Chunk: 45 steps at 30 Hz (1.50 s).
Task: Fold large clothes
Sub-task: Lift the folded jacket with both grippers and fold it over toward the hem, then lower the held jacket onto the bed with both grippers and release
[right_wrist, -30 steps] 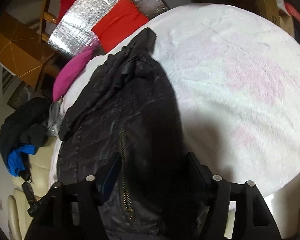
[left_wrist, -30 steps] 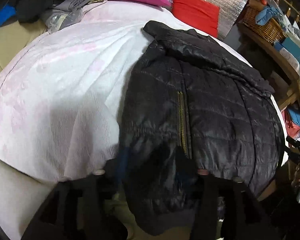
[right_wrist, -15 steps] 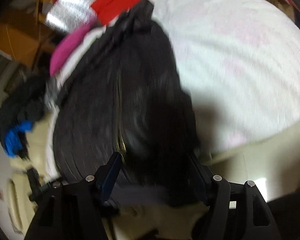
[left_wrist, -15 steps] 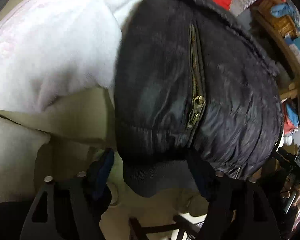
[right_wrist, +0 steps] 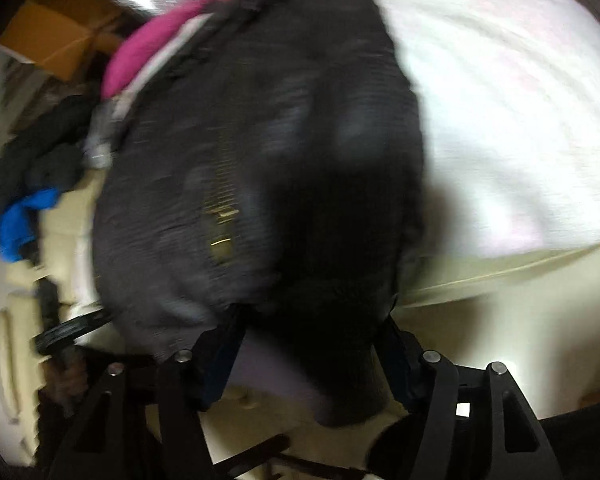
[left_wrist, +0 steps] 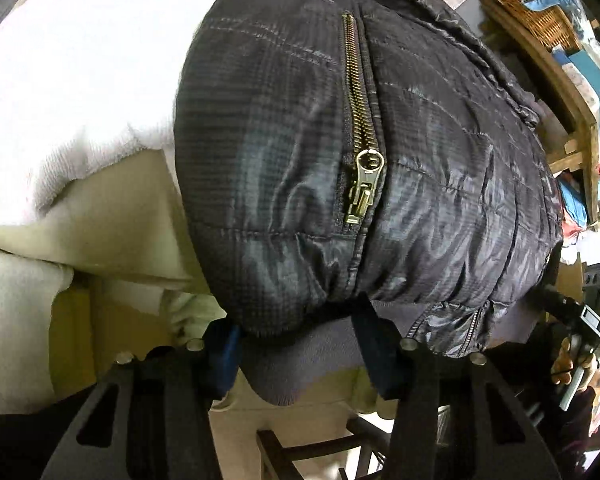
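Note:
A black quilted jacket (left_wrist: pixel 292 132) with a brass zipper (left_wrist: pixel 362 168) lies on the bed, its ribbed hem (left_wrist: pixel 300 364) hanging over the near edge. My left gripper (left_wrist: pixel 300 344) is open, its fingers either side of the hem at the jacket's left corner. In the blurred right wrist view the same jacket (right_wrist: pixel 260 160) fills the middle. My right gripper (right_wrist: pixel 308 344) is open, its fingers astride the hem (right_wrist: pixel 300 376) at the right corner.
A white and pink blanket (left_wrist: pixel 80 72) covers the bed (right_wrist: pixel 500 100). A wooden shelf with a wicker basket (left_wrist: pixel 536 20) stands at the right. A pink pillow (right_wrist: pixel 148 52) and a dark clothes pile (right_wrist: pixel 32 168) lie at the far left.
Both grippers have dropped and moved in toward the bed's near edge. The jacket's hem now sits between the fingers of each.

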Available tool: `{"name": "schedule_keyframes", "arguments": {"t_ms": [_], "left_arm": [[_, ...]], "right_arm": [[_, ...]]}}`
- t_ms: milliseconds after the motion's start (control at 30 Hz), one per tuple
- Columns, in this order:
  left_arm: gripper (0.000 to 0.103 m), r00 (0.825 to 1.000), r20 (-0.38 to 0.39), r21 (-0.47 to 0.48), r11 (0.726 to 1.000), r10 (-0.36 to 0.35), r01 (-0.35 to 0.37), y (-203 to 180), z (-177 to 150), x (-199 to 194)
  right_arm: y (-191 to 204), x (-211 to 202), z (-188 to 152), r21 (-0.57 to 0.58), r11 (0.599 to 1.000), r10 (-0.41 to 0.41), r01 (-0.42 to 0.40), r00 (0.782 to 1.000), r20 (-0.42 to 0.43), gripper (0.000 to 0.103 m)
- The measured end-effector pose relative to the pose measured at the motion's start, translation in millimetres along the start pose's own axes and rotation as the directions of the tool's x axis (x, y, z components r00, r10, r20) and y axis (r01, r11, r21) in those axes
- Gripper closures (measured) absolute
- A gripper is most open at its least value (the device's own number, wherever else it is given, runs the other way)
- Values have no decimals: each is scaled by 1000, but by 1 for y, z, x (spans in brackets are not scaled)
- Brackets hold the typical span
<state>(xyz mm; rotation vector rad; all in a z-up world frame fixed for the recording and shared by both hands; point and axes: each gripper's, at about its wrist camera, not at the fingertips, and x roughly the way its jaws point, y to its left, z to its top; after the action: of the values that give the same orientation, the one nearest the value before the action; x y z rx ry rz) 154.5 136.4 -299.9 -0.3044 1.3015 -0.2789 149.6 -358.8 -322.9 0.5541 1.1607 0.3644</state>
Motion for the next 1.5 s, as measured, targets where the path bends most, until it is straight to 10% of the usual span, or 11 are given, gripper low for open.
{"name": "schedule_keyframes", "arguments": {"t_ms": [167,300,467,600,733,833,900,933,1033,1500], "left_arm": [[23,997,-44,-39,997,58,-59,7,7,13],[23,996,-82,-47,998,41,-45,7,4,29],[69,997,-42,76,996,59,-56,-11,-4,26],[77,999,-38,51,998,27,-25,-7,-5,23],[28,993,-99,20,998,68,-66,0,-1,40],[24,987,-133,9,996,87,-87,4,2,55],[31,989,-128,21,997,74,-72,3,1,57],[55,990,-129,33,998,58,-54,1,1,58],[89,993,-95,88,994,69,-61,-5,-4,52],[95,974,135,180,971,-183,157,-27,-16,-61]], "right_arm": [[-8,23,8,63,991,-114,118,991,-70,34],[-7,31,12,57,988,-138,142,988,-68,28],[28,33,3,-96,987,-134,130,990,-35,38],[39,21,-2,-117,991,-60,60,998,2,58],[22,41,1,-31,982,-187,185,978,-90,50],[21,55,2,-8,979,-204,205,970,-132,35],[27,61,4,-35,980,-201,198,972,-119,35],[32,63,3,-52,980,-198,194,974,-106,37],[46,42,-12,-126,975,-191,185,981,-43,69],[79,-65,-8,-107,987,142,-124,974,178,83]]}}
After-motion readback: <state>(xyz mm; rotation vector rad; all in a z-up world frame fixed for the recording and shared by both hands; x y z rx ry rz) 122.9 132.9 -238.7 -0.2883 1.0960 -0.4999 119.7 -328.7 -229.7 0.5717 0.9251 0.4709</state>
